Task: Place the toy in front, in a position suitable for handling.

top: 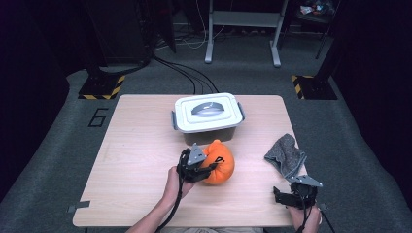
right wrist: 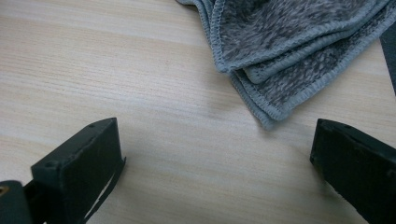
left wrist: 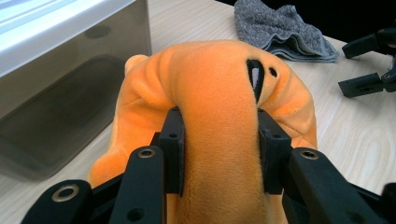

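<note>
Two claws share the pale wood-grain table [top: 136, 160]: the left claw [top: 208, 167] is clamped on a soft orange plush toy [top: 219, 162] at centre, pinching a fold of its fuzzy body just near of the lidded grey plastic box [top: 208, 114]. The right claw [top: 282, 196], jaws wide and empty, waits near a folded grey terry cloth [top: 285, 154].
</note>
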{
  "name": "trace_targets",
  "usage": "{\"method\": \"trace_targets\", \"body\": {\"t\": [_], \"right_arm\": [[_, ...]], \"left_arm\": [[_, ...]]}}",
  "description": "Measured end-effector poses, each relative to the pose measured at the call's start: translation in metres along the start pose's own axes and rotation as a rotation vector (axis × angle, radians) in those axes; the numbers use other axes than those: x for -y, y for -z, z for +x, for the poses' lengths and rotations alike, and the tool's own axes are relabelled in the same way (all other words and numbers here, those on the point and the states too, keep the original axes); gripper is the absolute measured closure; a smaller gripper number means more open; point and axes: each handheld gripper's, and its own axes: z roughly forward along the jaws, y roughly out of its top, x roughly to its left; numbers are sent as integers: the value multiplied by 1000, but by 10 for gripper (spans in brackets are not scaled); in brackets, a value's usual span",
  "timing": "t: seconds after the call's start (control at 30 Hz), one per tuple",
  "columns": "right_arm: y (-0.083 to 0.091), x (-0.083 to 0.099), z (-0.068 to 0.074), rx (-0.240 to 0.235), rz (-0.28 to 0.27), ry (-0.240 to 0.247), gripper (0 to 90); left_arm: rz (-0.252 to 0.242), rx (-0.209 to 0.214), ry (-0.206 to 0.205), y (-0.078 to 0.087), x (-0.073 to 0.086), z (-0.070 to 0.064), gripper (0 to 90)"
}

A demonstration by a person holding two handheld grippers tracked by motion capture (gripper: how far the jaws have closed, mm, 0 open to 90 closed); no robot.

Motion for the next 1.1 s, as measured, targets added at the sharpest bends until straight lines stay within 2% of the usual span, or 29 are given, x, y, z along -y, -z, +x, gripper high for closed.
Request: {"method": "trace_targets", "body": {"t": [0.07, 0.27, 0.37, 0.43, 0.53, 0.57, 0.77, 0.87, 0.97, 1.1], "right_arm": [[0, 0, 0, 0, 0, 0, 11], [0, 0, 0, 0, -1, 1, 11], [0, 0, 0, 0, -1, 1, 11], [0, 0, 0, 0, -1, 1, 11], [0, 0, 0, 0, -1, 1, 11], [0, 0, 0, 0, -1, 1, 11], [0, 0, 0, 0, 0, 1, 11], [0, 0, 0, 0, 0, 0, 10], [0, 0, 0, 0, 2, -1, 8], [1, 0, 1, 11, 4, -7, 2]], "left_arm": [[9, 0, -18, -4, -2, -2, 620], [31, 1, -33, -20, -4, -9, 615], [45, 6, -31, -26, -3, -11, 614], [76, 17, -30, -35, 1, -13, 605], [81, 20, -28, -39, 5, -16, 579], [81, 20, -28, -39, 5, -16, 565], [74, 30, -39, -35, 2, -14, 327], [67, 58, -18, -29, 1, -11, 249], [55, 64, -15, -24, 1, -9, 207], [15, 87, -3, -6, 1, -1, 162]]}}
